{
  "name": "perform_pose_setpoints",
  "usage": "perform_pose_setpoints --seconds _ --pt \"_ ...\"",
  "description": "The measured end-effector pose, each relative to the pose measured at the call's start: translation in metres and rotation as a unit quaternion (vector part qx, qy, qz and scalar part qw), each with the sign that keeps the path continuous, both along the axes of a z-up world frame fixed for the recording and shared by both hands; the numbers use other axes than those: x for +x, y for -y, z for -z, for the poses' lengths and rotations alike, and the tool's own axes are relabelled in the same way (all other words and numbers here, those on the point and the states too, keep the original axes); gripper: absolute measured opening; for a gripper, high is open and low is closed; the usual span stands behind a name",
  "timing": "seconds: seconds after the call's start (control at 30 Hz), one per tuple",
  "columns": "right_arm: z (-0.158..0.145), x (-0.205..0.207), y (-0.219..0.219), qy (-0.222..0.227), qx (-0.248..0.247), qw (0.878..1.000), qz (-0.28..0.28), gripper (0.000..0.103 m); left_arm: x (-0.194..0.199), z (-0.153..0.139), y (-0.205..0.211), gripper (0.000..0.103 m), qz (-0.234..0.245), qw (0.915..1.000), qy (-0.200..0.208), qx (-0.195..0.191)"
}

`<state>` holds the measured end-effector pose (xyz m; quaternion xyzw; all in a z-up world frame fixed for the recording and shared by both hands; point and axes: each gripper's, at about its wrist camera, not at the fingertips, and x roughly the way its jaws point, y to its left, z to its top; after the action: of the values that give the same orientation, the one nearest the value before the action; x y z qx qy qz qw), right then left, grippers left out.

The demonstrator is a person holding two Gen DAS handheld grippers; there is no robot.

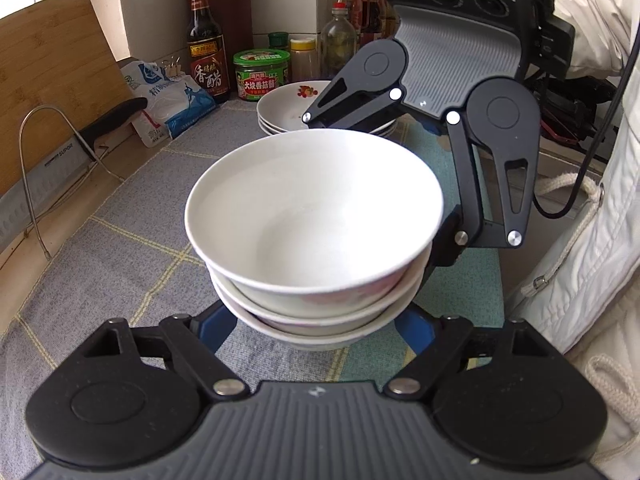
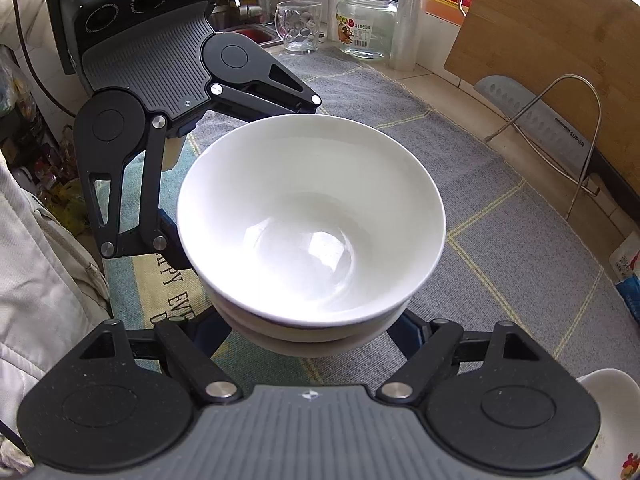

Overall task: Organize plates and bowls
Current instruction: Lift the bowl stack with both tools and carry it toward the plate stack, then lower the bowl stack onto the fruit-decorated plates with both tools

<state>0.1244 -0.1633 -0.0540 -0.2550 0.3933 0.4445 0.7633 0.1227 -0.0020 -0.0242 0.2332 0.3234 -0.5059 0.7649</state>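
A stack of three white bowls [image 1: 316, 216] sits on the grey checked cloth [image 1: 120, 248]; in the right wrist view the top bowl [image 2: 312, 220] is empty and glossy. My left gripper [image 1: 316, 334] has its blue fingers [image 1: 218, 322] against the lower bowls on either side, tips hidden under the stack. My right gripper [image 2: 310, 334] holds the same stack from the opposite side, its fingers [image 2: 412, 330] pressed to the lower bowls. Behind the bowls lies a stack of white plates [image 1: 286, 110] with a red print.
Sauce bottles [image 1: 206, 40], a green-lidded jar [image 1: 262, 74] and a salt bag [image 1: 172, 100] line the back. A cutting board [image 1: 52, 76] and cleaver lean in a wire rack [image 1: 36, 168] on the left. A glass mug [image 2: 298, 26], a glass jar [image 2: 366, 26] and a white dish [image 2: 608, 420] appear in the right wrist view.
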Motion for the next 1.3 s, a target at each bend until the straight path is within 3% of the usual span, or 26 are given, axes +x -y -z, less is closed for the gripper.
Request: perform_pose_setpoints --seconds 0.3,0.67,1.0,1.3 --pt "-0.024 0.006 0.046 0.025 -0.006 1.0 -0.001 0.087 0.019 -0.018 0.045 0.085 0.0 0.9997 0.022 -0.005" --pt "-0.044 0.017 0.124 0.047 -0.013 0.999 0.019 0.087 0.04 -0.028 0.128 0.085 0.023 0.9989 0.04 -0.009" --pt "-0.034 0.037 0.189 0.048 -0.018 0.997 0.06 0.087 0.06 -0.015 0.193 0.085 0.059 0.9971 0.049 -0.001" --pt "-0.02 0.047 0.209 0.044 -0.026 0.995 0.082 0.086 0.08 0.001 0.223 0.085 0.068 0.9969 0.041 0.007"
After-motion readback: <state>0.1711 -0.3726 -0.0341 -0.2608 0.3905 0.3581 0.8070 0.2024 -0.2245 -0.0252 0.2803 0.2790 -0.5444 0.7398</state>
